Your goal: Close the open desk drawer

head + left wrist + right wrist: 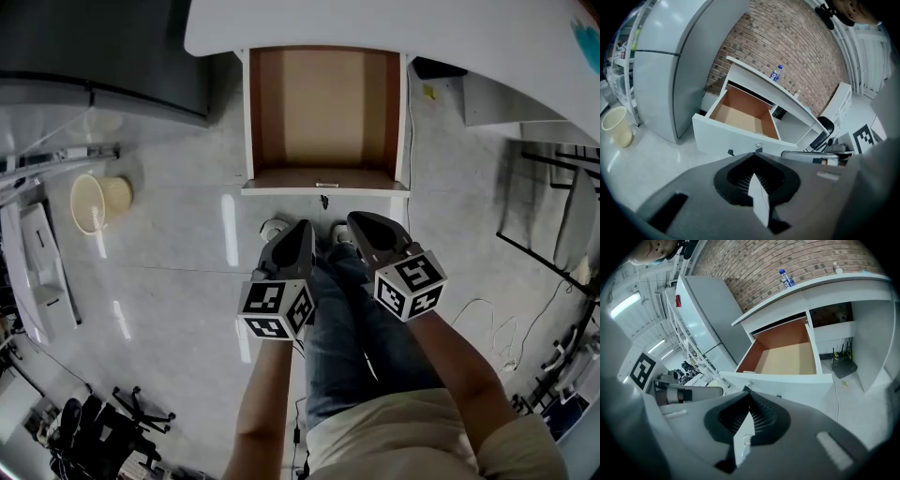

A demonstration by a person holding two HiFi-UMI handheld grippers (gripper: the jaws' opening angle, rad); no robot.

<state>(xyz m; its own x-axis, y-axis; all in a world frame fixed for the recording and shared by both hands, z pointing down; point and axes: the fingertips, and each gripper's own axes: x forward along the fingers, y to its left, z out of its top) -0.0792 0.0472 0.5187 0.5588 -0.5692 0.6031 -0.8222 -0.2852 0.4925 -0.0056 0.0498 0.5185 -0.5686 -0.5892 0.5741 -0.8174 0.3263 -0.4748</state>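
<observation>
Pale glossy floor tiles run up to a white desk set against a brick wall, and the open drawer stands pulled far out from under the desk top, its brown inside empty and its white front panel facing the person. A small lock sits at the middle of that panel. The left gripper and right gripper hang side by side just short of the panel, not yet touching it. Each has its jaws pressed fully together with nothing between them, as both gripper views show plainly. Closed tips suit a push. The best contact would be one tip on either side of the lock, flat on the panel below its upper lip, both driven evenly so the drawer runs straight along its sides and does not skew in the opening. The overhanging desk top will meet the grippers if they ride too high near the end of the travel. The person's shoes stand right under the panel, so the push comes from the arms. A grey refrigerator and a waste basket stand well off to the left across bare floor. On the right, the desk's open bay holds a router.
</observation>
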